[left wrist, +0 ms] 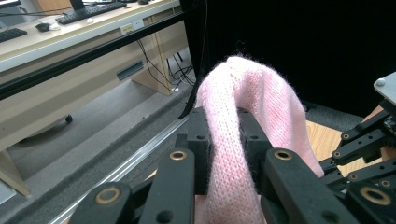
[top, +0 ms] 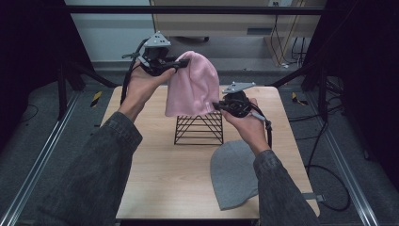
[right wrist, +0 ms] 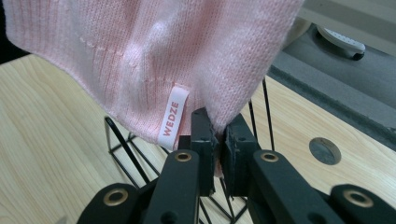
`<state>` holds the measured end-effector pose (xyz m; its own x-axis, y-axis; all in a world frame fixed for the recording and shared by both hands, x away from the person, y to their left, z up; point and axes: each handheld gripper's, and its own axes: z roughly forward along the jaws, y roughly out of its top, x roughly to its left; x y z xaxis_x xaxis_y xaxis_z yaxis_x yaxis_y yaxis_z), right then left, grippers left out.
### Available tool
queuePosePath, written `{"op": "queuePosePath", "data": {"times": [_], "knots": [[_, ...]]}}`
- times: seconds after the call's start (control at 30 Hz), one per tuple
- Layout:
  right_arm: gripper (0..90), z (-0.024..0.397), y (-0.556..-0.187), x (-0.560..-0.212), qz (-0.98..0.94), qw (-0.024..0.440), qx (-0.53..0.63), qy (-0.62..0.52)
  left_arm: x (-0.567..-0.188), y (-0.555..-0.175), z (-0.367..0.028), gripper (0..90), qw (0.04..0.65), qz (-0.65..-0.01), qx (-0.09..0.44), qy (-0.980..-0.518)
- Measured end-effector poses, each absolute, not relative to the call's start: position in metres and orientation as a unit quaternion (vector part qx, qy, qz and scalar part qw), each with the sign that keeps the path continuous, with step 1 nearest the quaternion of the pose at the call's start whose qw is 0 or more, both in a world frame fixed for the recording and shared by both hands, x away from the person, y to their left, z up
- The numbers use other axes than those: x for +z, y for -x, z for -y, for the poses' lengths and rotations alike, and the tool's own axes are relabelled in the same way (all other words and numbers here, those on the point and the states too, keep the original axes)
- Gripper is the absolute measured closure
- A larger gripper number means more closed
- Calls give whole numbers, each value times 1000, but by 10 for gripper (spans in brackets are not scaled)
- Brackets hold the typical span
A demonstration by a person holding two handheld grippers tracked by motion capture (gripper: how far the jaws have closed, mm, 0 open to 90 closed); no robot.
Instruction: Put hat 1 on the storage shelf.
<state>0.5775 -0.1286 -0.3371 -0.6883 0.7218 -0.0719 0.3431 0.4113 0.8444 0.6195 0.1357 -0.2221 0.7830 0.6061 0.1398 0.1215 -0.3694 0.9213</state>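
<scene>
Claw grip first: the left claw (top: 181, 62) is clamped on the crown of the pink hat (top: 193, 84), a thick fold of knit bunched between its jaws in the left gripper view (left wrist: 233, 154). The right claw (top: 217, 105) is pinched tight on the hat's lower hem, just beside the white label (right wrist: 173, 119). Between the two, the hat hangs stretched in the air above the black wire rack (top: 199, 128), its hem near the rack's top.

Biggest risk, as I judge it, is the right claw's hold. It has only a thin edge of hem, so a pull away from the left claw could slide the knit out and let that side drop. The open knit could also catch on the rack's thin wires (right wrist: 123, 144) if it comes down at a slant, dragging the light rack across the counter (top: 155, 179) or tipping it. Opening one claw before the other would leave the hat draped off-centre, likely to slip off.

Farther out, a grey hat (top: 233, 174) lies flat on the counter near the right forearm; a sleeve sweeping over it could shift it.
</scene>
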Motion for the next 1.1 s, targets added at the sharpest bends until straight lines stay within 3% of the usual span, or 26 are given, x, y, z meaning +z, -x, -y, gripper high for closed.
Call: {"op": "queuePosePath", "data": {"times": [1.1], "knots": [[841,141,-561,-404,-834,212,376,-344,-293,-601,-122,761,490,-231,193,-818]]}}
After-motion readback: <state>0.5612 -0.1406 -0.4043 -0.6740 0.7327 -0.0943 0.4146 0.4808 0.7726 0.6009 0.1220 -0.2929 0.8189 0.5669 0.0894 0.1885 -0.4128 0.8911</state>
